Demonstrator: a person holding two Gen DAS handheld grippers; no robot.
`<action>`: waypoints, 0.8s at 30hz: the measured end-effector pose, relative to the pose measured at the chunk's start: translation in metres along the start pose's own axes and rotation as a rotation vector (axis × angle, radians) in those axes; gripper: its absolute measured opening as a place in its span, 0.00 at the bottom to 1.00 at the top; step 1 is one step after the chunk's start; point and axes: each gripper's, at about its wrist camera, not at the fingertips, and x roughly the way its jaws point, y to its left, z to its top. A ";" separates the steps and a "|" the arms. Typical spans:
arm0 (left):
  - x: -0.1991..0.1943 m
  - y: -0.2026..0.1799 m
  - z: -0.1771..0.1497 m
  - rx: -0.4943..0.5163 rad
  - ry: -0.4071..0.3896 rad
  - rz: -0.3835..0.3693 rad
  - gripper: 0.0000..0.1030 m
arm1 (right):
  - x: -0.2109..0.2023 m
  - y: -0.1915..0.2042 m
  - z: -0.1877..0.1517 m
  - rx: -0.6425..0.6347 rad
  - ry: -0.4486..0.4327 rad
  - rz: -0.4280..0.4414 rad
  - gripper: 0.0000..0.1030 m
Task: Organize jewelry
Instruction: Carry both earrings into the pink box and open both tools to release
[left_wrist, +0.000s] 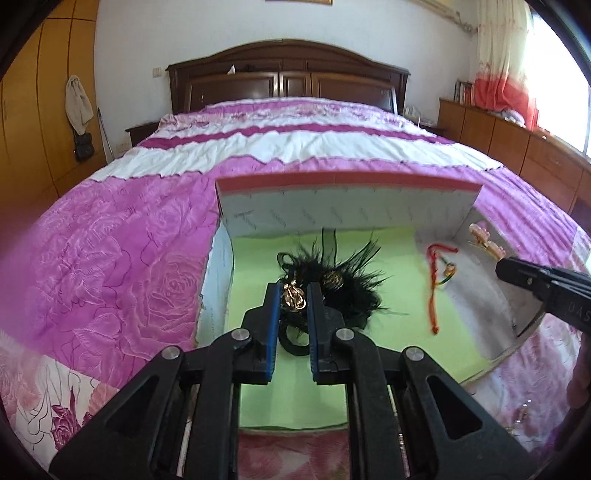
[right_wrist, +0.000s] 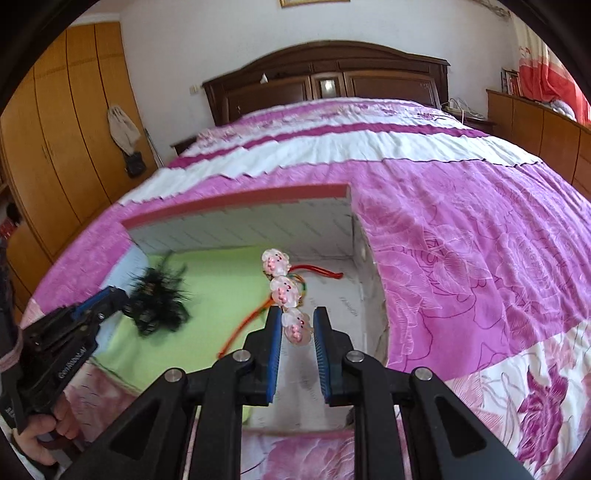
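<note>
An open box (left_wrist: 343, 206) with a green lining lies on the bed. A black feather ornament (left_wrist: 347, 291) with gold pieces lies in it. My left gripper (left_wrist: 293, 295) is shut on its gold clasp (left_wrist: 293, 298). A red and multicoloured cord (left_wrist: 434, 280) lies in the right part of the box. My right gripper (right_wrist: 298, 326) is shut on a pink beaded hair clip (right_wrist: 284, 288), held above the box's right side. The clip also shows in the left wrist view (left_wrist: 484, 240). The left gripper also shows in the right wrist view (right_wrist: 110, 299).
The box (right_wrist: 236, 195) rests on a pink and white floral bedspread (left_wrist: 110, 258). A dark wooden headboard (left_wrist: 288, 74) is at the far end. Wooden wardrobes (right_wrist: 55, 129) stand to the left, a low cabinet (left_wrist: 517, 140) and curtain to the right.
</note>
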 end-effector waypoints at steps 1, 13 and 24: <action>0.001 0.000 0.000 -0.003 0.001 0.005 0.06 | 0.004 0.000 0.001 -0.008 0.012 -0.007 0.19; 0.009 0.000 0.004 -0.014 0.045 0.030 0.28 | 0.022 0.001 0.005 -0.016 0.092 -0.025 0.22; -0.006 0.002 0.008 -0.038 0.031 0.008 0.33 | 0.004 -0.003 0.005 0.023 0.061 0.050 0.41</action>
